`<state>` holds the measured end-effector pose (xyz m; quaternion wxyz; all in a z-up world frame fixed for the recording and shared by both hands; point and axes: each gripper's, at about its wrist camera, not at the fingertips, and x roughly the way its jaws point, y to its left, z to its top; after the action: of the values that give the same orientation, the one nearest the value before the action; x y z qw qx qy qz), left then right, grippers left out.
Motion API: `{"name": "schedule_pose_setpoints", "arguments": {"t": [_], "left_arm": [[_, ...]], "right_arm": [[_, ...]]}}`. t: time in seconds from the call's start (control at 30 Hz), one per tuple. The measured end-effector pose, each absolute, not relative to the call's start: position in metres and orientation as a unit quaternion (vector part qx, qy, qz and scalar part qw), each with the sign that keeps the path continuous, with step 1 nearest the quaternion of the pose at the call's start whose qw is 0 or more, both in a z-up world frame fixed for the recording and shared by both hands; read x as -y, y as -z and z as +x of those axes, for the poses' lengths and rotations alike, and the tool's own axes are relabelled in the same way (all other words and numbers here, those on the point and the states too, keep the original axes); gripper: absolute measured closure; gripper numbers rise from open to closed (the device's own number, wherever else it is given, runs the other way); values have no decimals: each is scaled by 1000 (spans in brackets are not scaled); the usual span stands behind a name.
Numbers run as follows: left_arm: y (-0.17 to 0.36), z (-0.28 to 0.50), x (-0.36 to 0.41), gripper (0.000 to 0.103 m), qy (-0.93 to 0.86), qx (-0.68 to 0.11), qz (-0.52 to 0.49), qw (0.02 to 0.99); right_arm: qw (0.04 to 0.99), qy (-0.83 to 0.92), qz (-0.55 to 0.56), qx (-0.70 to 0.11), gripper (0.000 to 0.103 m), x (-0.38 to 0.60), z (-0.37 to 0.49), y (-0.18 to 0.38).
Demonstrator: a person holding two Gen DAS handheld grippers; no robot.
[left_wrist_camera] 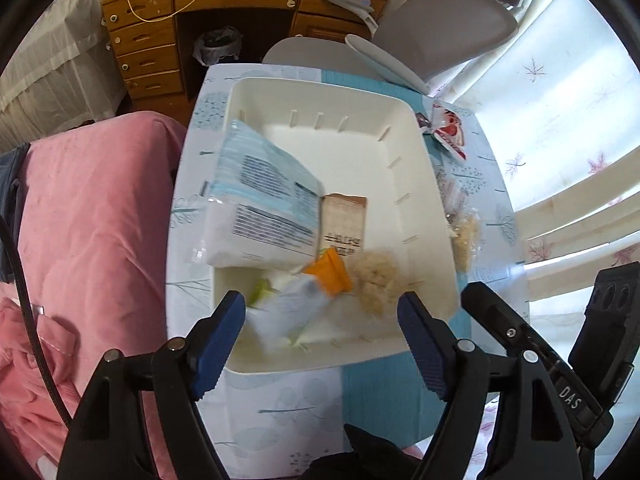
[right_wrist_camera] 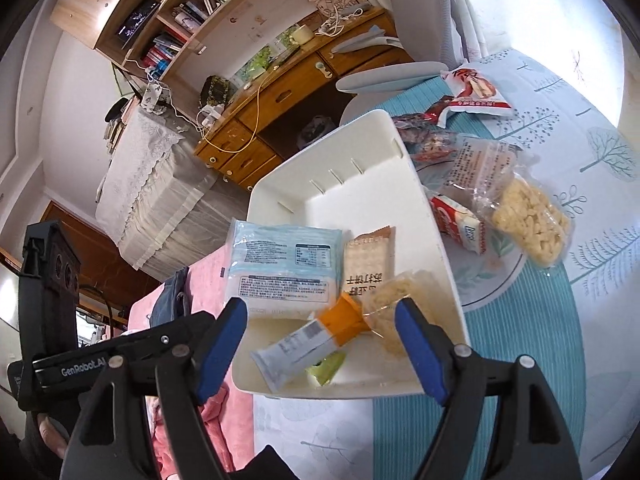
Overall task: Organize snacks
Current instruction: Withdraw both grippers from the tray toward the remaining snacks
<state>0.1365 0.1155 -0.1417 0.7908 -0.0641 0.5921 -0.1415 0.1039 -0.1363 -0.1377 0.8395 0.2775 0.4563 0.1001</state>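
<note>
A white bin (left_wrist_camera: 360, 148) (right_wrist_camera: 372, 200) sits on the table. In it lie a blue-white pack (left_wrist_camera: 264, 200) (right_wrist_camera: 284, 264), a brown cracker pack (left_wrist_camera: 346, 220) (right_wrist_camera: 368, 264), an orange-white pack (left_wrist_camera: 328, 272) (right_wrist_camera: 312, 344), a clear bag of puffs (left_wrist_camera: 376, 280) (right_wrist_camera: 396, 300) and a small green pack (left_wrist_camera: 262, 290) (right_wrist_camera: 326, 366). My left gripper (left_wrist_camera: 320, 304) hangs open over the bin's near end, its pads touching nothing. My right gripper (right_wrist_camera: 322, 312) is open too, above the orange-white pack, gripping nothing.
Right of the bin lie more snacks: a red-white pack (right_wrist_camera: 476, 92), a bag of yellow puffs (right_wrist_camera: 528, 220), a small red-white pack (right_wrist_camera: 460, 220) and a dark red pack (right_wrist_camera: 424, 136). Pink bedding (left_wrist_camera: 92, 220) borders the table's left. A grey chair (left_wrist_camera: 440, 24) and wooden desk (left_wrist_camera: 160, 20) stand behind.
</note>
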Motion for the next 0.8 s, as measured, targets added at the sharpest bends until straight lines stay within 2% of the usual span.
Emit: {"name": "schedule_pose_setpoints", "arguments": {"t": [0.33, 0.8], "left_arm": [[134, 117, -72, 26, 144, -580, -92, 796], [145, 90, 10, 25, 109, -595, -139, 784]], "right_arm": [[847, -108, 234, -465, 26, 166, 98, 130], [863, -142, 92, -476, 26, 223, 88, 120]]}}
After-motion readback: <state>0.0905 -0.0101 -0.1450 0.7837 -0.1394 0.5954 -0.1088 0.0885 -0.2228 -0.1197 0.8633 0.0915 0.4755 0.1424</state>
